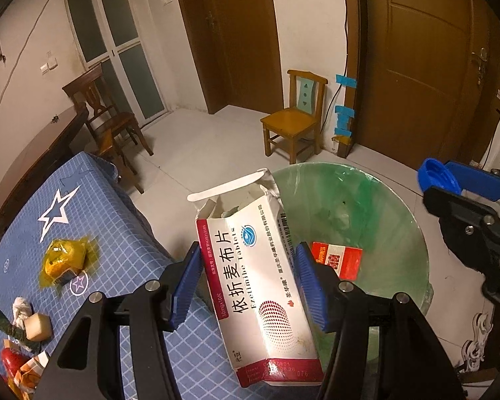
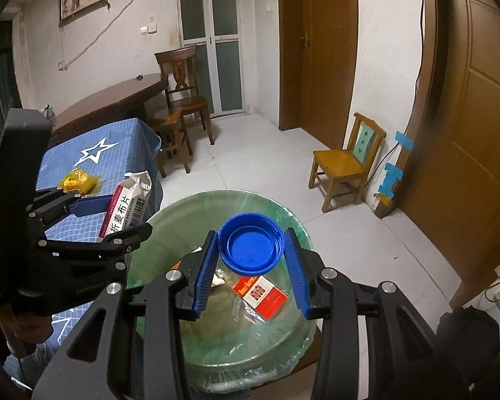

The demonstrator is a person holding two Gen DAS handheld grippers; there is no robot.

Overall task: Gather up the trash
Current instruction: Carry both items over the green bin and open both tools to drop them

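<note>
My left gripper (image 1: 246,253) is shut on a white and red medicine box (image 1: 260,286) with a torn-open top, held at the near rim of the bin, over the table's edge. My right gripper (image 2: 251,240) is shut on a blue plastic lid (image 2: 250,245), held above the green-lined trash bin (image 2: 283,340). A red and white cigarette pack (image 2: 263,295) and other scraps lie in the bin. The pack also shows in the left wrist view (image 1: 338,260), as do the bin (image 1: 383,206) and the lid (image 1: 438,175).
The blue star-print table (image 1: 116,226) holds a yellow wrapped snack (image 1: 63,260), a crumpled tissue (image 1: 21,310), a beige block (image 1: 38,326) and red-orange wrappers (image 1: 20,366). A small wooden chair (image 2: 346,163) stands by the wall. Dark chairs (image 2: 183,100) and a wooden table stand behind.
</note>
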